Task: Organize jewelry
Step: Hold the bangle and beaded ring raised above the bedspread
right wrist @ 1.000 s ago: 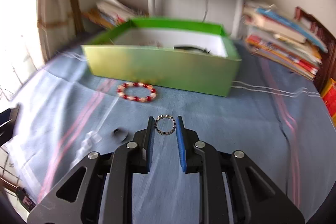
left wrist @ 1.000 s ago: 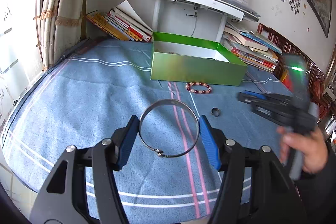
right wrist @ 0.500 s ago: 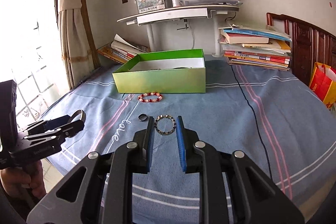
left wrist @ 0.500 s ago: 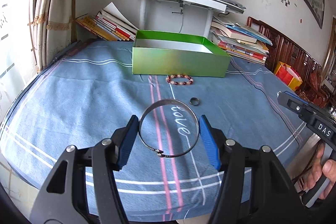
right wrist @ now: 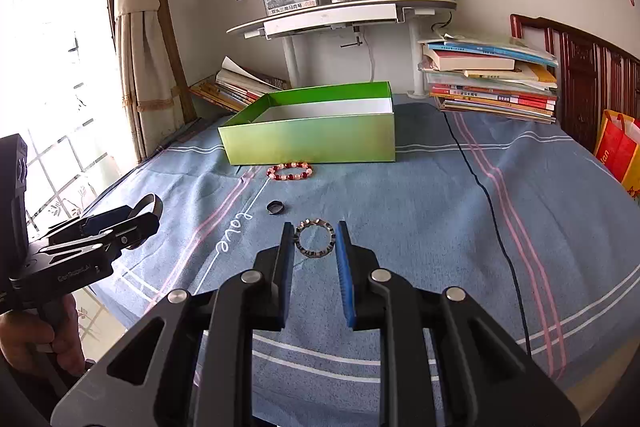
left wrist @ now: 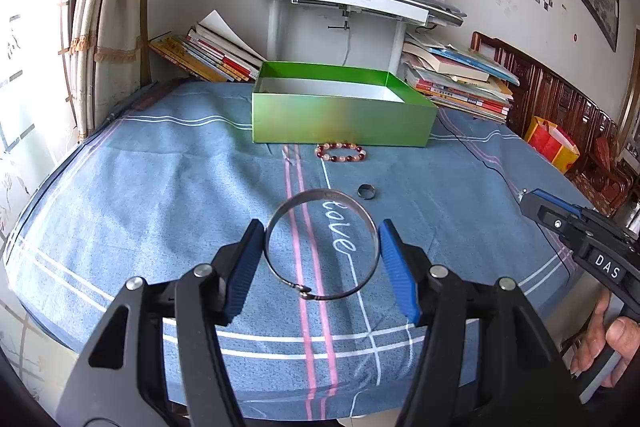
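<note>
Left gripper (left wrist: 321, 259) clamps a thin silver bangle (left wrist: 321, 244); right gripper (right wrist: 314, 251) pinches a small beaded ring-shaped bracelet (right wrist: 315, 238), seen only from the right wrist. Both views show the red bead bracelet (left wrist: 341, 152) and dark ring (left wrist: 367, 191) on the blue cloth before the open green box (right wrist: 312, 143).

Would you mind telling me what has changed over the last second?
Both hand-held grippers pulled back from the green box: the left keeps the silver bangle, the right keeps the small beaded bracelet. The red bead bracelet and dark ring stayed on the blue cloth.
</note>
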`<state>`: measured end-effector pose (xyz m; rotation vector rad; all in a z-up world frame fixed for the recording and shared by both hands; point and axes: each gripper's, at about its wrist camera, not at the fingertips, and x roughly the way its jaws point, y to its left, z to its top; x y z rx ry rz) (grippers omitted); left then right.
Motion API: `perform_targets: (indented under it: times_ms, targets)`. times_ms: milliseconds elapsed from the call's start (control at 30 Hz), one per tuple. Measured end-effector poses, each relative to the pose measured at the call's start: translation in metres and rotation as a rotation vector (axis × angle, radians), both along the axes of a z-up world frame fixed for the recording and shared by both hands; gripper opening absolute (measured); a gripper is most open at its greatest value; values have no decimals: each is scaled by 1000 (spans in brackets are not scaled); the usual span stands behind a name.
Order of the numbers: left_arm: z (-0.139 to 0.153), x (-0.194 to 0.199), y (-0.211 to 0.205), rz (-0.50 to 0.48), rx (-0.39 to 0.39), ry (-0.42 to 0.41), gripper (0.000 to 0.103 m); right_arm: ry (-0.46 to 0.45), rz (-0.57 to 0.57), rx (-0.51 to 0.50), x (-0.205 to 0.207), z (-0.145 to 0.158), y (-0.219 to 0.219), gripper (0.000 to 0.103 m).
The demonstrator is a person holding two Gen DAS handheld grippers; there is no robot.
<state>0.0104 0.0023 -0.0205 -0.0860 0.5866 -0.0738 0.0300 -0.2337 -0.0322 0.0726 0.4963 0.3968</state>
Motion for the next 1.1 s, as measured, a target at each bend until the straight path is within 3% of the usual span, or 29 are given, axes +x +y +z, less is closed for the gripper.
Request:
perform_targets:
  times_ms: [1100]
  targets:
    - [-5,8,2,-8,10,23,59,25,13,-4,8,-5,4,21]
